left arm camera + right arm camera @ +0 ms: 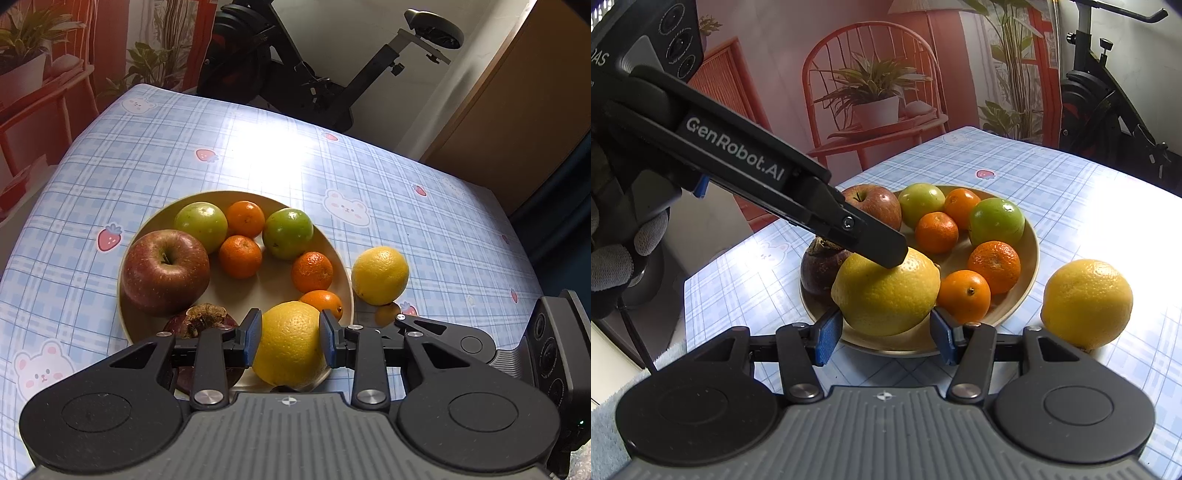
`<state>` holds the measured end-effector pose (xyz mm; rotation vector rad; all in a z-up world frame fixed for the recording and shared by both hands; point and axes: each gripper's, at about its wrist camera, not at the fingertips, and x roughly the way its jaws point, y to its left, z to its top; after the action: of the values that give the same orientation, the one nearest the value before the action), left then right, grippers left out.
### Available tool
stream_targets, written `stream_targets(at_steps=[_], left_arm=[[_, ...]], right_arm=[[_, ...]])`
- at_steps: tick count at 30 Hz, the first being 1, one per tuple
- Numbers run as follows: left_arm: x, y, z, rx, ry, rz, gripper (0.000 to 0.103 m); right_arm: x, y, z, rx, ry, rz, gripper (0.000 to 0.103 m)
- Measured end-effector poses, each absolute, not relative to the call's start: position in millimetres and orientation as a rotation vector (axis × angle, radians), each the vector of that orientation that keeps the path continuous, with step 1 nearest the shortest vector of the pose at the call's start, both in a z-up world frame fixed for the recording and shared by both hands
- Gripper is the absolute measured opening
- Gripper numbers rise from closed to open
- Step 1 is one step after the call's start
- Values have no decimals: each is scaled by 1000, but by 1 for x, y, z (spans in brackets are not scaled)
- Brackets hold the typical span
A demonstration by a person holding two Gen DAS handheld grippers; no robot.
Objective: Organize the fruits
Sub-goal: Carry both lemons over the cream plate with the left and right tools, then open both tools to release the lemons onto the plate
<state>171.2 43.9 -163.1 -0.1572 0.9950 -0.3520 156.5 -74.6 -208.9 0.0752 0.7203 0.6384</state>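
A beige plate (341, 266) (1032, 254) holds a red apple (165, 271) (877, 205), two green fruits (201, 223) (288, 233), several small oranges (240, 256) (993, 266) and a dark mangosteen (201, 321) (822, 267). My left gripper (290, 341) is shut on a yellow lemon (290, 343) (886, 293) at the plate's near rim; its finger also shows in the right wrist view (882, 247). My right gripper (884, 334) is open, its pads on either side of that lemon without clear contact. A second lemon (380, 275) (1087, 302) lies on the tablecloth right of the plate.
The table has a blue plaid cloth (388, 177) with bear and strawberry prints. An exercise bike (295, 62) stands behind the far edge. An orange backdrop with a chair and plants (871, 96) is at the left. A wooden door (517, 110) is at the right.
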Motion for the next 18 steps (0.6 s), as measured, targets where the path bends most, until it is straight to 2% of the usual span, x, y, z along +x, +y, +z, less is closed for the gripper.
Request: stream_targets(at_steps=[12, 18], left_arm=[[171, 44, -162, -169, 971, -306, 35], [167, 41, -151, -179, 901, -293, 35]], right_arm=[[146, -82, -206, 76, 689, 620, 55], [132, -96, -198, 37, 608, 585, 55]])
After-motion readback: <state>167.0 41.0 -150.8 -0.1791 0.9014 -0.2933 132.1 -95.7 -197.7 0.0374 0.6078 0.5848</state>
